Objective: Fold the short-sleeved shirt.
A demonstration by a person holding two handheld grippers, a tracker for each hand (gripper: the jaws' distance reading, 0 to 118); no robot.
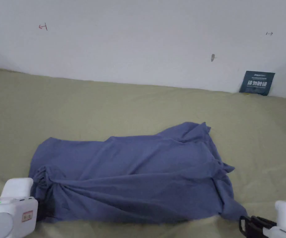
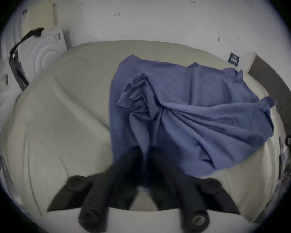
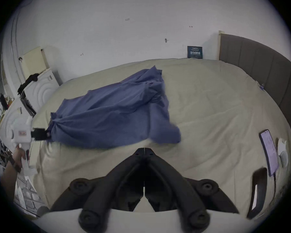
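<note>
Blue jersey cloth, the short-sleeved shirt (image 1: 130,176), is lying crumpled across the near half of a bed (image 1: 108,102) covered in an olive-beige sheet, its length running from left to right in front of the person. It is not spread flat: folds are fanning out from its left end and the right end is lying in a loose heap, so I am judging the work to be at the spreading-out step, with no fold made yet.

At that left end the left gripper (image 2: 145,150) is biting a bunched handful of the fabric, both jaws pressing on it, and the pleats are radiating from the pinch. The right gripper (image 3: 144,150) is sitting just short of the shirt's near right corner, its jaws closed tip to tip with nothing between them; in the head view its black jaws are poking in at the lower right, close beside that corner but apart from it.

To my eye the next move is calling for the right gripper to part its jaws, reach to the right-hand edge and take a matching hold, so the two can be drawing the cloth taut and laying it smooth. A phone (image 3: 269,154) is resting on the bed well off to the right, clear of the work.
</note>
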